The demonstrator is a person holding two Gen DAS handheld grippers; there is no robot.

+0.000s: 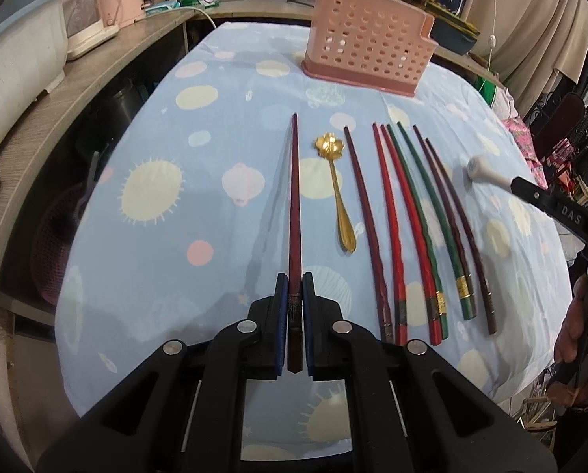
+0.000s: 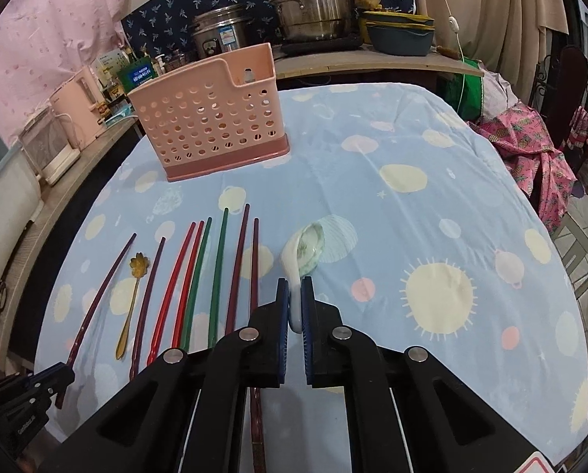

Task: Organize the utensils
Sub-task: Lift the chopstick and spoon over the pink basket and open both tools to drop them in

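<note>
We see the left tongs [image 1: 294, 295] clamped tight on a dark maroon chopstick [image 1: 294, 213], gripping it near its patterned thick end while the tip points toward the pink holder [image 1: 367, 55]. The right tongs [image 2: 294, 299] are pressed shut on the handle of a white ceramic spoon [image 2: 306, 248], whose pale green patterned bowl sticks out ahead of the pads.

On the table between them lie the rest of the utensils in a rough row: a gold spoon [image 1: 339, 193] with a flower-shaped bowl, then another maroon chopstick [image 1: 367, 232], a red pair [image 1: 392, 228], a green pair [image 1: 428, 216] with gold bands near the thick ends, and a dark purple-brown pair [image 1: 451, 216]. The perforated pink holder stands upright on a darker pink base at the far side, well apart from the row.

The table is covered with a light blue cloth [image 2: 432, 216] printed with pale yellow suns and pastel dots. Behind it we see steel pots [image 2: 309, 4], a rice cooker [image 2: 219, 31] and pale curtains [image 2: 471, 4].
</note>
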